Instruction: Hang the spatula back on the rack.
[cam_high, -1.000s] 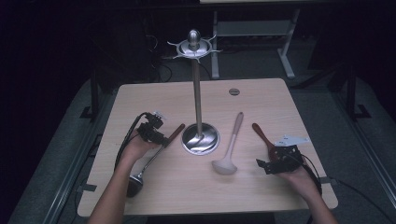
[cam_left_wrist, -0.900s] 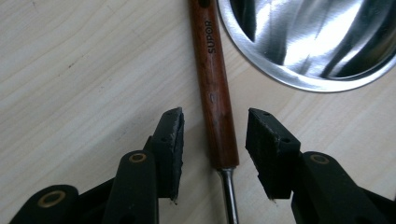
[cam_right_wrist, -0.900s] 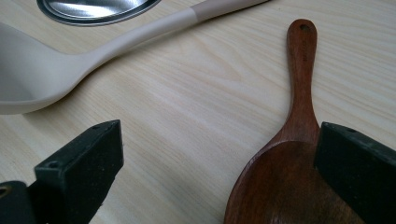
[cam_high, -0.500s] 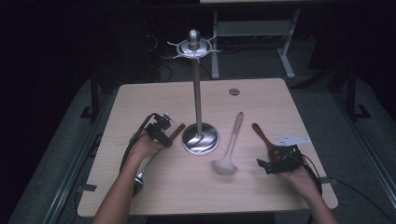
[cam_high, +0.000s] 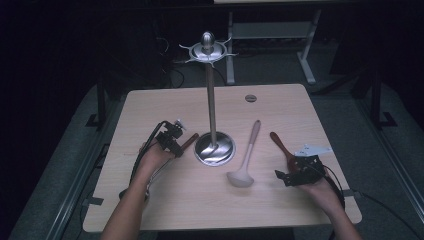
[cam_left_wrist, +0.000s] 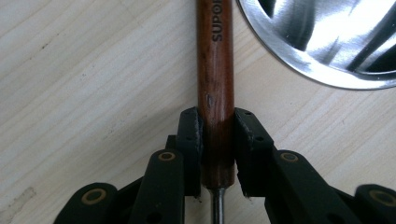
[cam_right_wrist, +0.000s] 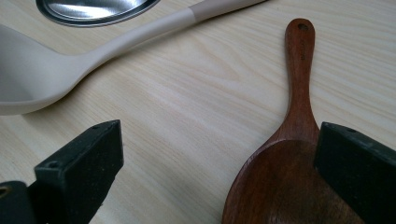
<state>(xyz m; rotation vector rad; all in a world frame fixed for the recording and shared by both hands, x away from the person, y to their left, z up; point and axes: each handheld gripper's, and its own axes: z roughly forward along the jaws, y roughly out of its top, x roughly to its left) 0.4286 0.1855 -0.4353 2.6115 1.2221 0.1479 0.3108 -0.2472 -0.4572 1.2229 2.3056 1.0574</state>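
1. Wood-handled and dark reddish brown, a utensil (cam_left_wrist: 215, 70) lies on the pale table (cam_high: 165, 205) at the left, its handle pointing toward the stand's base. In the left gripper view a thin metal shaft leaves the handle's near end.
2. The left gripper (cam_high: 175, 141) sits over that handle, held by the person's left hand (cam_high: 152, 157). Its jaws have just been closing, and in the left gripper view the two black pads (cam_left_wrist: 190, 135) press on either side of the handle (cam_high: 189, 142), so the tongs are clenched on the utensil, which rests on the table.
3. Just right of the handle stands a shiny metal stand (cam_high: 212, 100): a round base, a thin upright pole, and a hooked crown on top. The handle's far end lies just beside the rim of the base (cam_left_wrist: 322, 42).
4. Right of the base lies a pale ladle (cam_high: 245, 157), bowl toward the person, handle slanting away. It is near the base but apart from it.
5. Further right lies a dark wooden spoon (cam_high: 281, 145), handle pointing away, with a small hole at its tip (cam_right_wrist: 302, 27).
6. The right gripper (cam_high: 292, 176), in the right hand (cam_high: 320, 187), rests at the spoon's bowl. Its jaws stand wide apart, released; in the right gripper view one pad (cam_right_wrist: 355, 158) lies over the bowl's edge and the other is well off on bare table.
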